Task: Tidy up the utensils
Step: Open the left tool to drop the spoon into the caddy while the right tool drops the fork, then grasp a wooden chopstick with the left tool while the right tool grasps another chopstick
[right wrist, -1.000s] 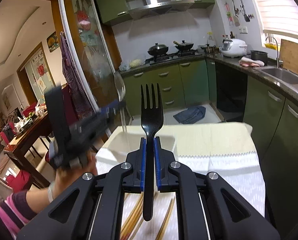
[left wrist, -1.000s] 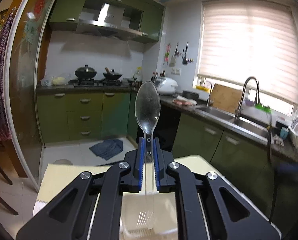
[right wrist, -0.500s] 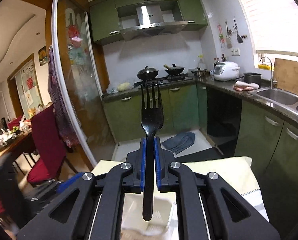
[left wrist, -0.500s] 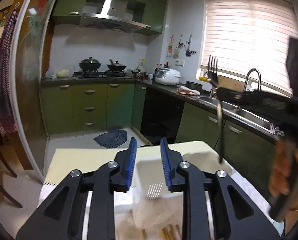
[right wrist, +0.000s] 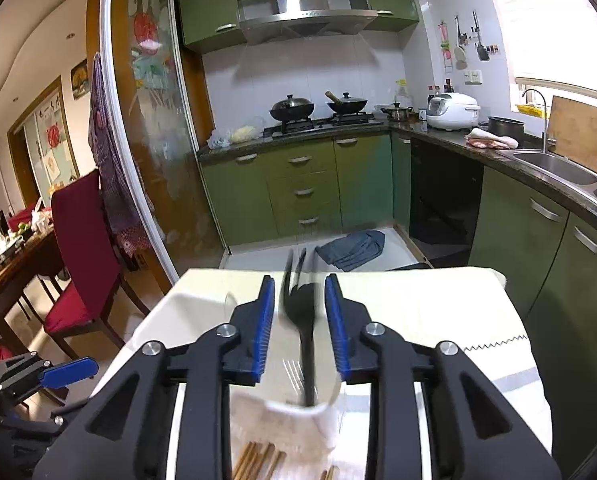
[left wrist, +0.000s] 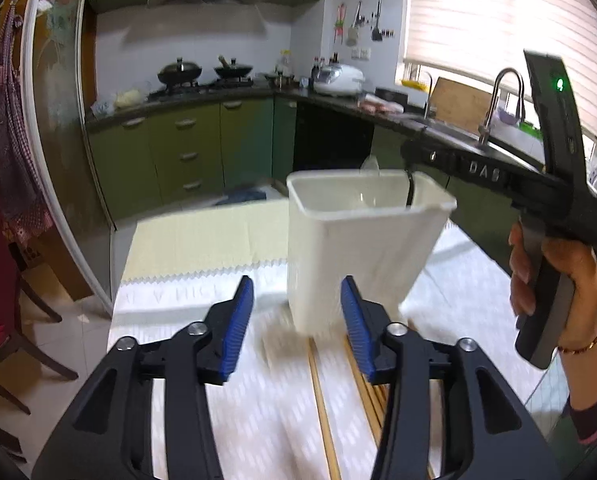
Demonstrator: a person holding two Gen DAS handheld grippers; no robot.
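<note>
A white plastic container (left wrist: 354,248) stands on the cloth-covered table (left wrist: 202,248). A clear spoon (left wrist: 371,164) leans inside it, bowl up. My left gripper (left wrist: 297,320) hovers just in front of the container; its jaws are opening with nothing between them. My right gripper (right wrist: 299,312) is over the container (right wrist: 294,410), jaws opening. The black fork (right wrist: 304,320) stands blurred and loose between them, its handle down in the container. In the left wrist view a hand holds my right gripper (left wrist: 410,154) at the container's far rim. Wooden chopsticks (left wrist: 322,400) lie on the cloth below.
Green kitchen cabinets (right wrist: 306,188) and a dark counter with a sink (right wrist: 554,164) run behind and to the right. A red chair (right wrist: 82,248) and a dining table (right wrist: 14,252) stand to the left. A blue cloth (right wrist: 352,250) lies on the floor beyond the table.
My left gripper let the clear spoon go into the container and opened wider. My right gripper came down over the container and loosened its hold on the black fork.
</note>
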